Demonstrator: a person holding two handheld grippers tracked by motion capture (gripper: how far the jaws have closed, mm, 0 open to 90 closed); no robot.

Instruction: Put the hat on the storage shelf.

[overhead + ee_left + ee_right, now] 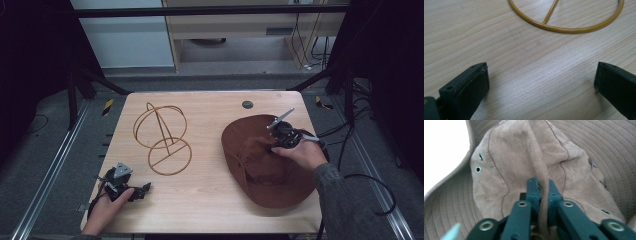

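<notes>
Left gripper: rests near the table's front-left corner, held by the left hand; jaws spread wide with bare wood between them, holding nothing.
Table: light wood; a broad bare strip runs along the front edge between the two hands.
Wire stand: golden wire, flat base ring with a crossbar and an upright globe of hoops, left of centre; its base ring lies near, but apart from, the left gripper's jaws.
Middle gap: open wood separates the stand from the hat.
Hat: brown, wide-brimmed, on the right half; its brim reaches close to the front-right edge.
Right gripper: over the hat's crown, jaws closed on a raised fold of crown fabric.
Right hand: grips the tool above the brim.
</notes>
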